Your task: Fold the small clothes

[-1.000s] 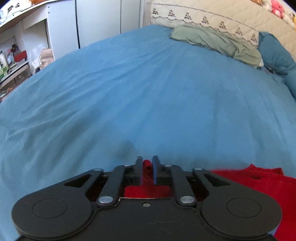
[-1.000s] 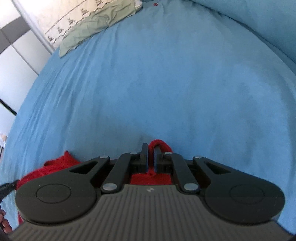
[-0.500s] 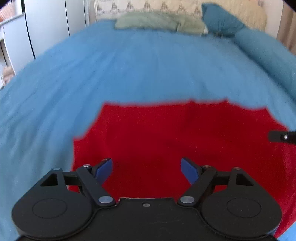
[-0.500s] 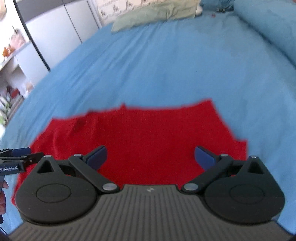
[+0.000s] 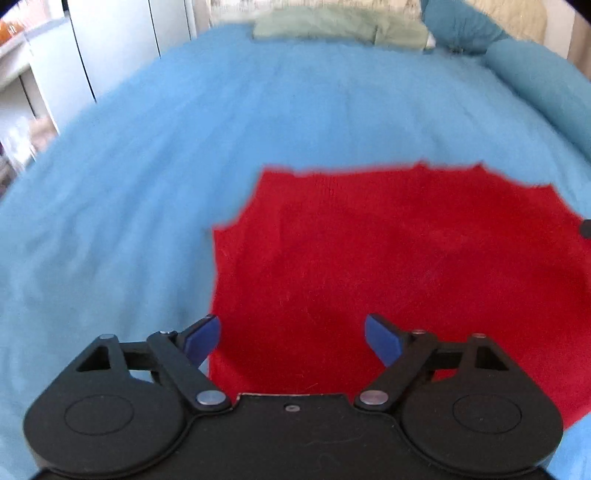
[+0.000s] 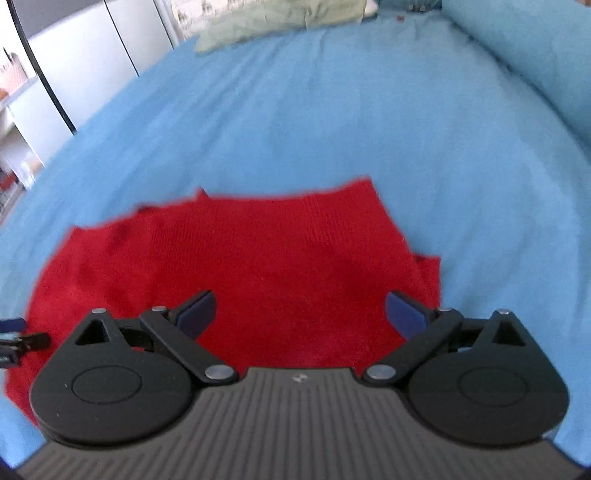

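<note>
The red garment (image 5: 399,266) lies flat on the blue bed (image 5: 184,147), and both the left gripper (image 5: 291,334) and the right gripper (image 6: 301,308) hover over it; their jaws have just been opening and now stand wide, with nothing pressed between them. For the next fold we should take one edge with both grippers at matching points, lift low and lay it evenly.

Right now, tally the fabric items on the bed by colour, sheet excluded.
Red: 1, knit garment lying flat
Green: 1, cloth at the far end
Blue: 1, bolster along the far right edge
Total: 3
</note>
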